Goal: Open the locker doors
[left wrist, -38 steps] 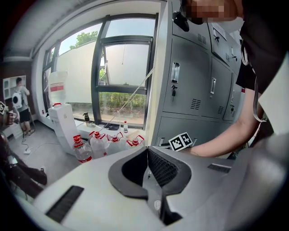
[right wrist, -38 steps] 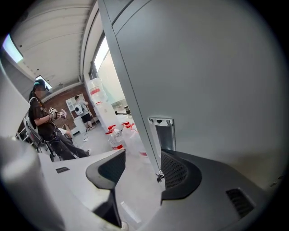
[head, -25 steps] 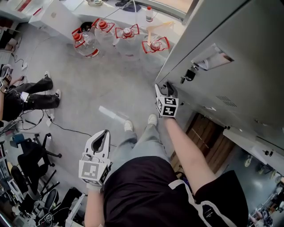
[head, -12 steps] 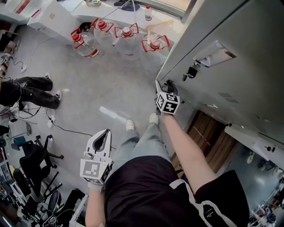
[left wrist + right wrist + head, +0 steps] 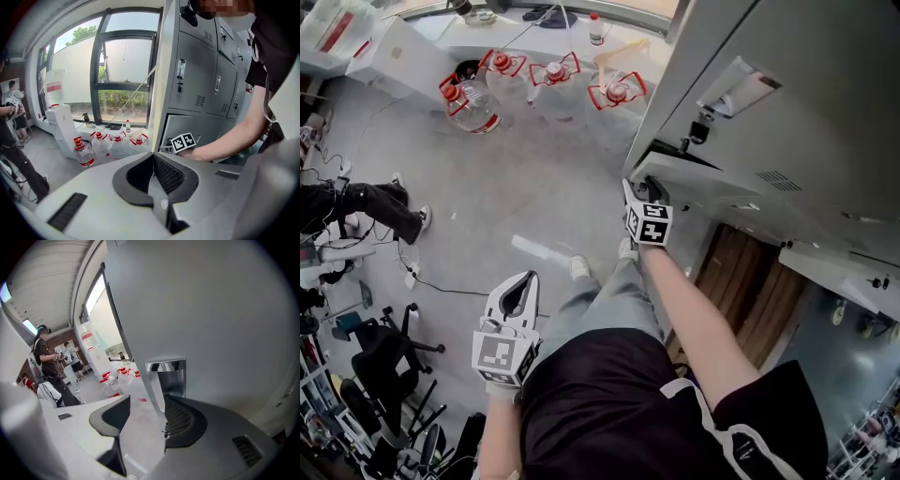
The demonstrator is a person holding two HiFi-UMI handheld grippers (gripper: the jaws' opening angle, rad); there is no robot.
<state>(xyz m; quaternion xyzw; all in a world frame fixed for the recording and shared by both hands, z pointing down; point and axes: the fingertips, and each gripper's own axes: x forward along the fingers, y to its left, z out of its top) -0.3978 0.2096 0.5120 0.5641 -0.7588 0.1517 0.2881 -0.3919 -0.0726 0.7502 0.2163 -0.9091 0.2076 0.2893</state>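
A bank of grey lockers (image 5: 806, 112) fills the right side of the head view. One low locker door (image 5: 703, 180) stands partly swung out. My right gripper (image 5: 645, 186) is at that door's free edge. In the right gripper view the door edge and its chrome handle (image 5: 166, 373) lie between the wide jaws of my right gripper (image 5: 145, 411), which are closing, and the pads do not press on it. My left gripper (image 5: 523, 279) hangs by the person's left leg, shut and empty. The left gripper (image 5: 152, 157) looks toward the open door (image 5: 206, 126).
Three water jugs (image 5: 553, 80) with red caps stand on the floor by the window, next to a white cabinet (image 5: 403, 52). Another person's legs (image 5: 356, 202) and an office chair (image 5: 380, 352) are at the left. A cable (image 5: 441, 272) crosses the grey floor.
The low locker door has swung out from the bank, and the right gripper has stayed at its edge. The left gripper has barely moved.
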